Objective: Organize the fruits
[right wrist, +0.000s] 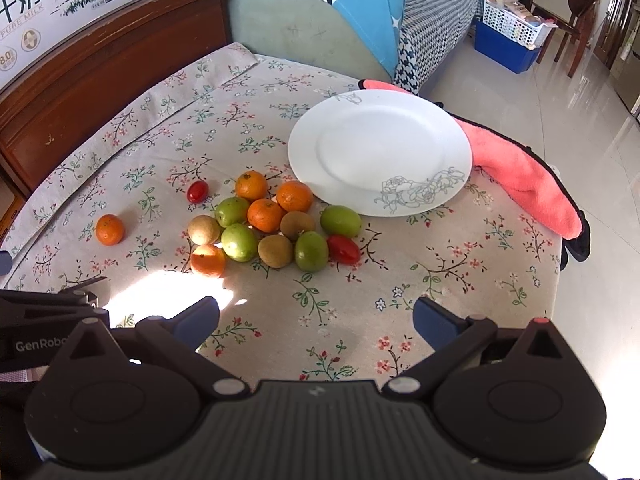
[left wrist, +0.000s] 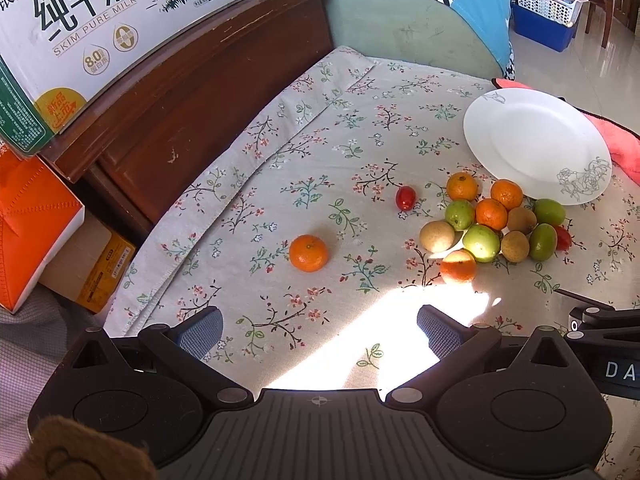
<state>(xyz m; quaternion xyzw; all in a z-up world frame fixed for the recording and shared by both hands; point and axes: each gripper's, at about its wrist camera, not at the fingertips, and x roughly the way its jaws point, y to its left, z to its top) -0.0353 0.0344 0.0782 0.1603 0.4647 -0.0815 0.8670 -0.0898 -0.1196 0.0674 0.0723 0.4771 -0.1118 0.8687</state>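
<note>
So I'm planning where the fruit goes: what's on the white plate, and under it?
Nothing lies on the white floral-edged plate. It rests on the flowered tablecloth; its far edge overlaps the pink cloth. Beneath is hidden.

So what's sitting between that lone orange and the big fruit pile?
Only a cherry tomato, nearer the fruit pile than the lone orange; otherwise bare tablecloth. Both views show it.

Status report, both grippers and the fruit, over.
Left gripper and right gripper open, empty. Round white plate bare; mixed fruit pile beside it, lone orange mandarin apart. Path unobstructed.
</note>
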